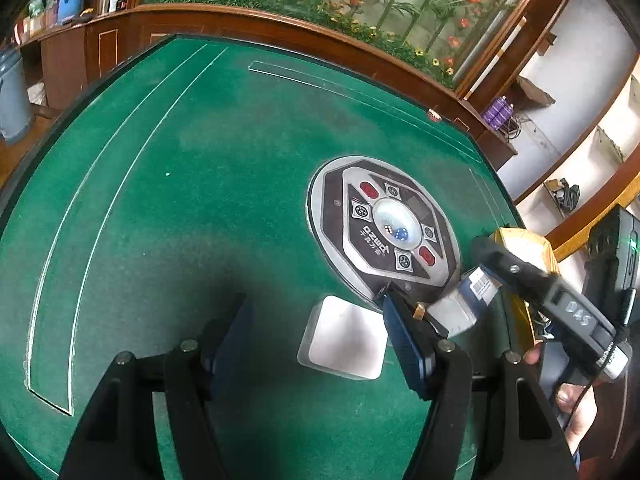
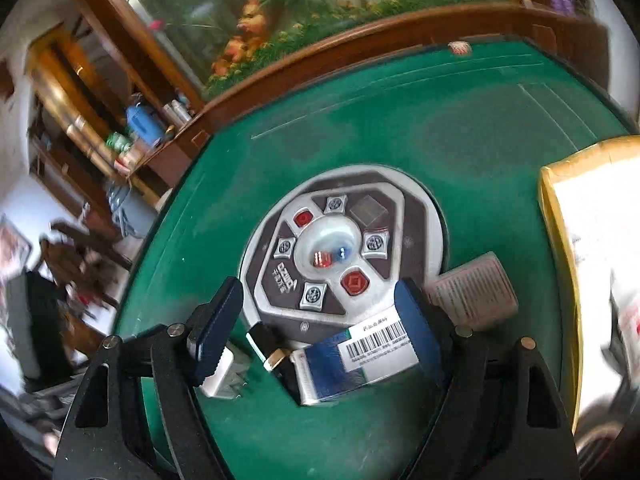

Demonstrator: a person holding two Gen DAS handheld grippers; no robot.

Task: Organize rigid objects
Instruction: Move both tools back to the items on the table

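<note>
Both grippers hover low, fingers spread, over the green table (image 1: 180, 200).

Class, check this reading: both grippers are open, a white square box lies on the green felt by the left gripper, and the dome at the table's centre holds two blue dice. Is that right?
Not quite. The dome holds one red die and one blue die, as the right wrist view shows. The rest stands: the left gripper and right gripper have open jaws, and the white square box lies on the green felt.
</note>
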